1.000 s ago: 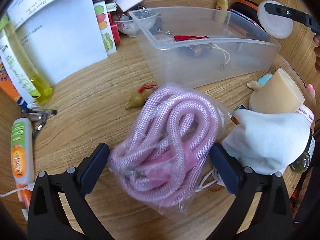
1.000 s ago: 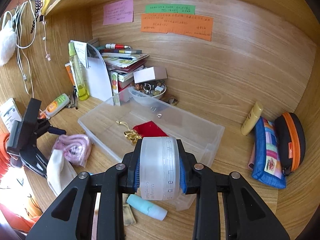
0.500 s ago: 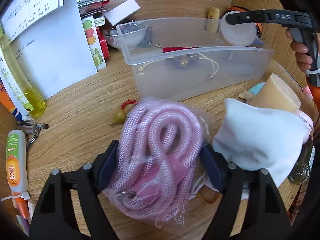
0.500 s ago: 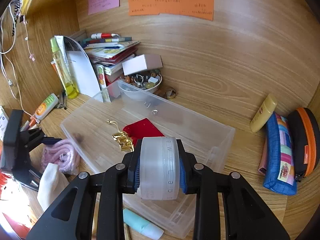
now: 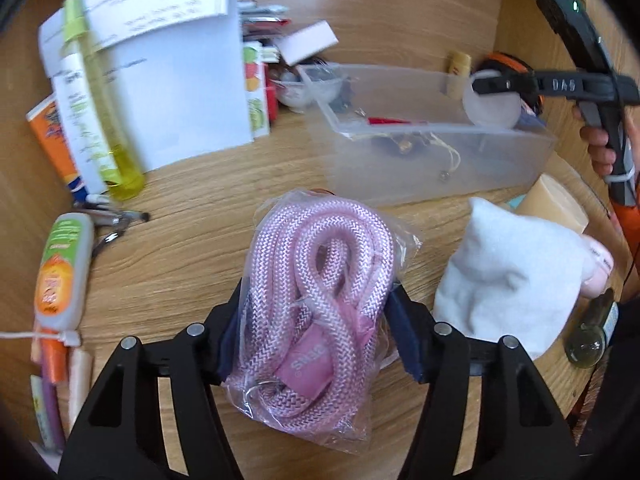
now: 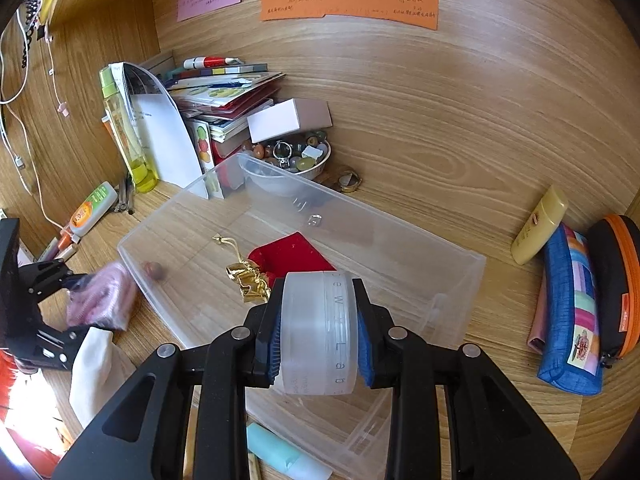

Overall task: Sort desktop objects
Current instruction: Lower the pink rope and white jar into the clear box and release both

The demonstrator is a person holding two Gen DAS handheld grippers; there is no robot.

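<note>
The left gripper point(image 5: 316, 332) is clamped on a bagged pink rope point(image 5: 320, 300), its pads pressing the coil from both sides low down, so the bundle cannot slip out of its loose plastic wrap. The rope sits just in front of the clear bin point(image 5: 432, 160), and whether it rests on the worktop point(image 5: 180, 248) or hangs just above it cannot be told. The right gripper point(image 6: 320, 340) is closed on a frosted jar point(image 6: 320, 332), held on its side across its round wall and poised above the bin's near end; that placing suggests the jar is meant to go inside. In the bin already lie a red pouch point(image 6: 288, 256) and a gold trinket point(image 6: 248, 284), so it seems to serve as the collecting place for small loose things. A white cloth point(image 5: 504, 276) lies just beside the rope on the right, and a yellow bottle point(image 5: 104, 112) stands well apart at the left against papers. The next move probably calls for lowering the jar clear of the bin's rim before letting go.
</note>
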